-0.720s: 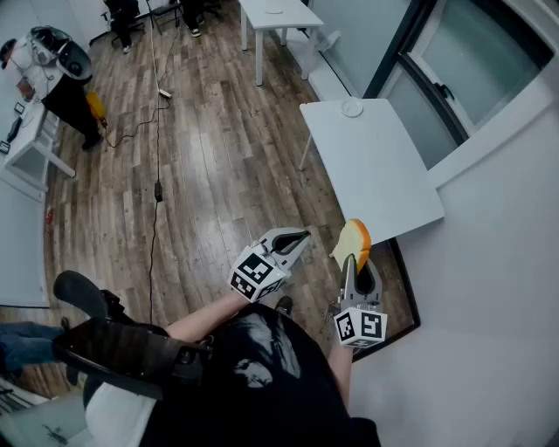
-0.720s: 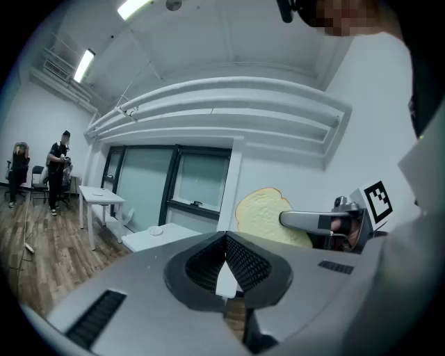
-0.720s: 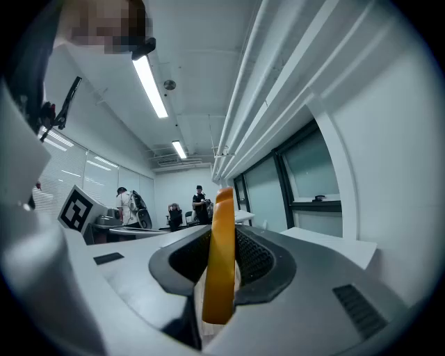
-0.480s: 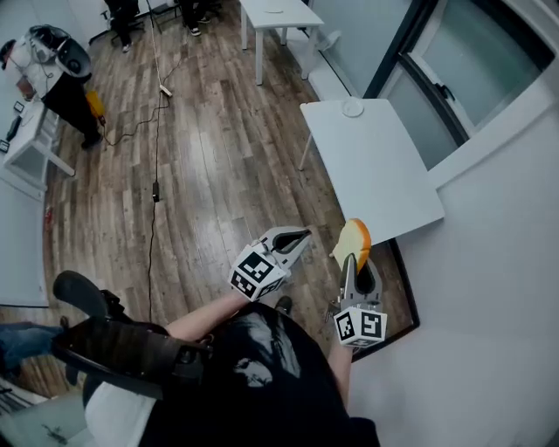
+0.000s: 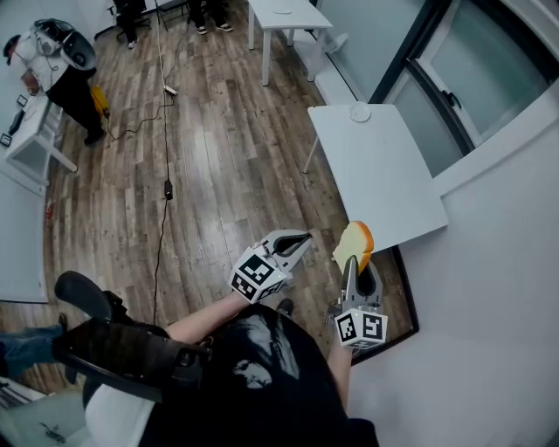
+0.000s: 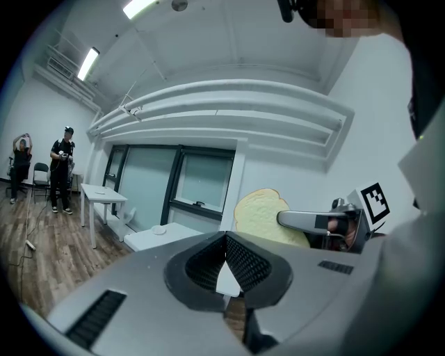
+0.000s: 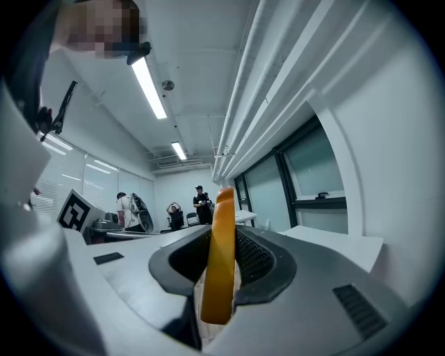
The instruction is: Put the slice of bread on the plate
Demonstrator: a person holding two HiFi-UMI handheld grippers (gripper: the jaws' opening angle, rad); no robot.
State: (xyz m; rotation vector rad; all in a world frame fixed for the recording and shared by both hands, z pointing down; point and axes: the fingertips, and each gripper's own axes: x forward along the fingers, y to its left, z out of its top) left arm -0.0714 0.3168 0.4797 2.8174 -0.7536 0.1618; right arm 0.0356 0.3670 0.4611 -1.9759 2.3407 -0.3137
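Observation:
My right gripper (image 5: 352, 259) is shut on a slice of bread (image 5: 353, 242), held on edge above the floor just short of the near end of a white table (image 5: 384, 179). In the right gripper view the slice's brown crust (image 7: 221, 254) stands upright between the jaws. The left gripper view shows the pale face of the bread (image 6: 259, 213) off to the right. My left gripper (image 5: 303, 237) hangs beside it over the wooden floor, shut with nothing in it (image 6: 224, 259). A small white plate (image 5: 360, 112) sits at the table's far end.
The white table stands along the wall under a window (image 5: 476, 61). A second white table (image 5: 288, 16) is farther back. A black cable (image 5: 162, 131) runs across the wooden floor. People stand at the far left (image 5: 61, 65) and at the back of the room.
The head view has shifted slightly, so the table and floor sit a little lower in the picture. Both grippers and the bread keep their places.

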